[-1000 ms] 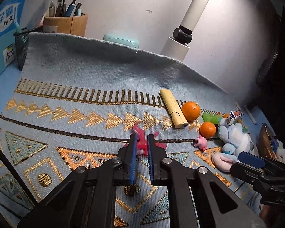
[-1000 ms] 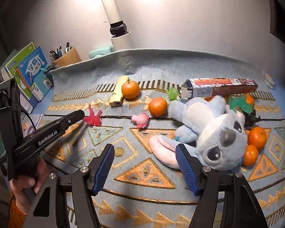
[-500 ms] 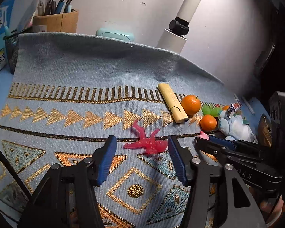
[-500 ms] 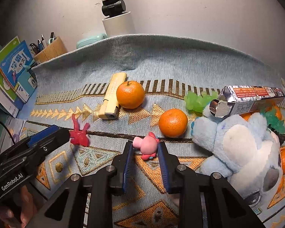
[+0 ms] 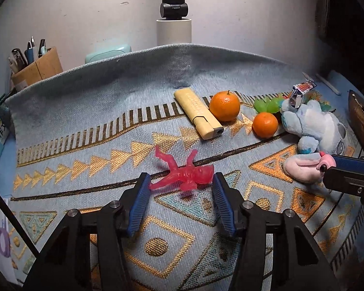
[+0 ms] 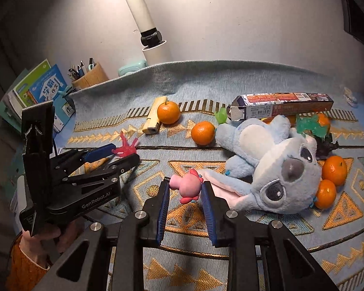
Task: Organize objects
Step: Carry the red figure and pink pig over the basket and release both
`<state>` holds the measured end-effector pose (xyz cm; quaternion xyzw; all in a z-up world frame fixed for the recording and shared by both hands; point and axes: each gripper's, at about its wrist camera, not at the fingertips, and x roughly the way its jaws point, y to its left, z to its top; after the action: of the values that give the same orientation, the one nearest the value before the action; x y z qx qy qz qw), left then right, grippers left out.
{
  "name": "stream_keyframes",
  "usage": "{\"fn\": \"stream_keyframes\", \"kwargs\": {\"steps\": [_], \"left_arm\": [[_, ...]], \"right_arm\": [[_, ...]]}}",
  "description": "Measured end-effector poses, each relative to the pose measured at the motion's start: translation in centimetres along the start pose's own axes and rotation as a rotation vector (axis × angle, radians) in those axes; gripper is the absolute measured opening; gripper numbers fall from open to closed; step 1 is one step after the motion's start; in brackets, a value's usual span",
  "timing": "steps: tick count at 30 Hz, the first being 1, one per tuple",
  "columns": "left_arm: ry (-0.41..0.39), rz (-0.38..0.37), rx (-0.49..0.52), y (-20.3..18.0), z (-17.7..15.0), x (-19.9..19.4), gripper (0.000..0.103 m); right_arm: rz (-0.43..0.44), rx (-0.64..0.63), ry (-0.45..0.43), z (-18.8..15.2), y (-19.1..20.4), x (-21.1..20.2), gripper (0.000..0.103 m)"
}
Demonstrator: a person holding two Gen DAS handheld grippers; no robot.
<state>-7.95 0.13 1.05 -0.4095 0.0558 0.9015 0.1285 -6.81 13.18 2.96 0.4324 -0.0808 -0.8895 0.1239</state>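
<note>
A red translucent figure (image 5: 182, 172) lies on the patterned cloth (image 5: 85, 111), between the tips of my left gripper (image 5: 180, 179). Those jaws are closing around it, and its arm tip and head sit right at the blue pads (image 5: 138, 203). In the right wrist view, the left gripper (image 6: 126, 154) reaches in from the left with the red figure (image 6: 125, 148) at its tips. My right gripper (image 6: 185, 184) is shut on a small pink toy (image 6: 188, 186), beside the plush's pink ear. From the left wrist, that right gripper (image 5: 330, 167) and the pink toy (image 5: 326, 161) show at the right edge.
A blue plush (image 6: 274, 160) lies right of centre with oranges (image 6: 333, 167) and a long printed box (image 6: 281, 105) around it. Two oranges (image 5: 224, 105), a yellow case (image 5: 199, 116) and green toys (image 5: 267, 104) sit mid-cloth. Pen holder (image 5: 36, 66), lamp base (image 5: 174, 29) and books (image 6: 43, 89) line the back and left.
My left gripper went from shut to open and rolled, with the red figure now between its tips. My right gripper left the plush, moved to the pink toy and shut on it.
</note>
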Motion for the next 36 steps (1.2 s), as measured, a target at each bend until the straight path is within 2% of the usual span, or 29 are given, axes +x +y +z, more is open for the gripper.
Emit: {"fn": "stream_keyframes", "kwargs": {"steps": [6,10,16,22,26,32,36], "left_arm": [[-0.102,-0.078,-0.006,-2.2,0.8,-4.6,0.05],[-0.17,-0.137,0.026,-5.6,2.1,-7.4,0.05],[-0.247,-0.306,0.033,-10.8,5.1,-12.2,0.05],[-0.279,-0.41,0.137,-19.1,8.2,-12.7,0.05],[-0.266,-0.483,0.204,-24.8,9.6,-11.5,0.05],[-0.214,-0.588,0.274,-32.9,11.4,-8.7,0.05],[-0.19,-0.618,0.304,-36.7,12.1,-6.9,0.05]], "right_arm": [[0.032,0.068,-0.086,-0.8,-1.8,-4.8,0.026],[0.008,0.113,-0.16,-1.2,-3.5,-8.6,0.026],[-0.075,0.19,-0.297,-1.9,-7.8,-16.1,0.026],[-0.271,0.297,-0.457,-3.2,-14.1,-24.1,0.026],[-0.365,0.431,-0.512,-4.2,-19.9,-27.8,0.026],[-0.456,0.597,-0.512,-4.7,-27.5,-30.6,0.026],[-0.444,0.662,-0.463,-4.8,-31.0,-29.8,0.026]]}}
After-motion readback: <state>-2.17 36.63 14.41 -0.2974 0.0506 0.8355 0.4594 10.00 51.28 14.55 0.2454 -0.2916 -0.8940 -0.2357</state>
